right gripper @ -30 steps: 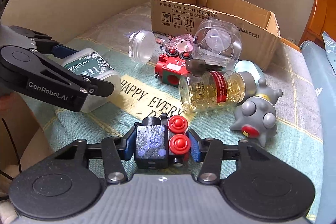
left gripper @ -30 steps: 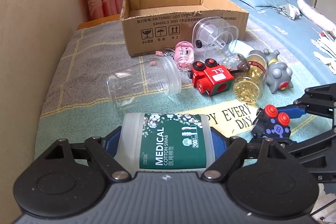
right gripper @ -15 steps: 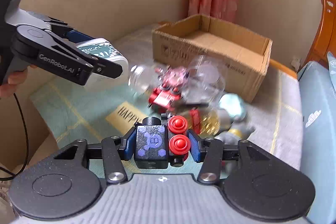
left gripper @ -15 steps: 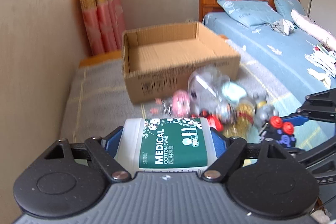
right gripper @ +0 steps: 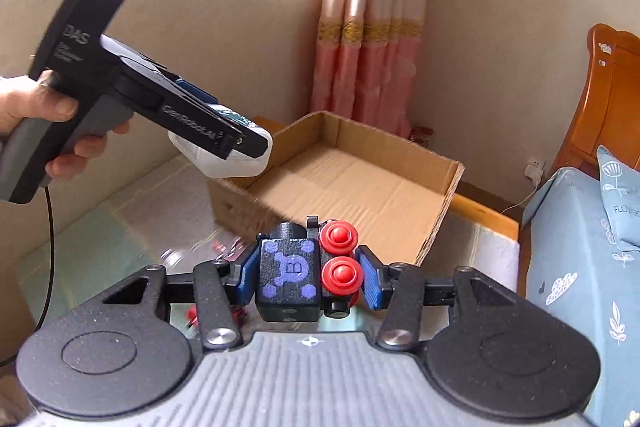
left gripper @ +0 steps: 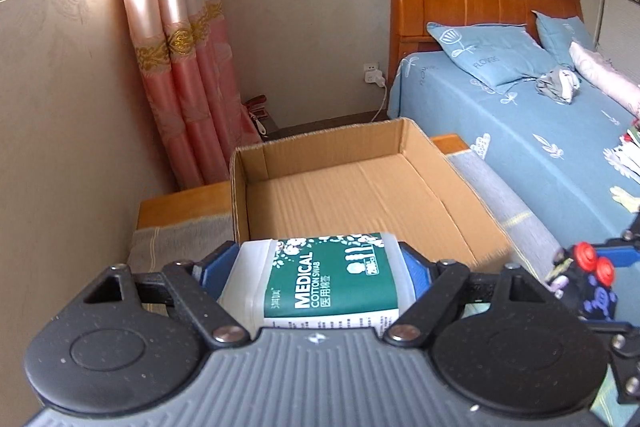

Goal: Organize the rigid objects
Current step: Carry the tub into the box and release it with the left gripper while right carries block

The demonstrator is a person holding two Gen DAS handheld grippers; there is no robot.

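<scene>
Left wrist view: left gripper (left gripper: pixel 320 267) pinching cotton swab box (left gripper: pixel 320 283) by its sides, holding it raised at near edge of cardboard box (left gripper: pixel 352 187). Right gripper (left gripper: pixel 588 275) showing at right edge, gripping toy block (left gripper: pixel 592 291).

Right wrist view: right gripper (right gripper: pixel 306 273) clamping toy block (right gripper: pixel 306 275) between blue pads, raised short of cardboard box (right gripper: pixel 352 183). Left gripper (right gripper: pixel 240 139) holding cotton swab box (right gripper: pixel 224 159) over near left corner.
</scene>
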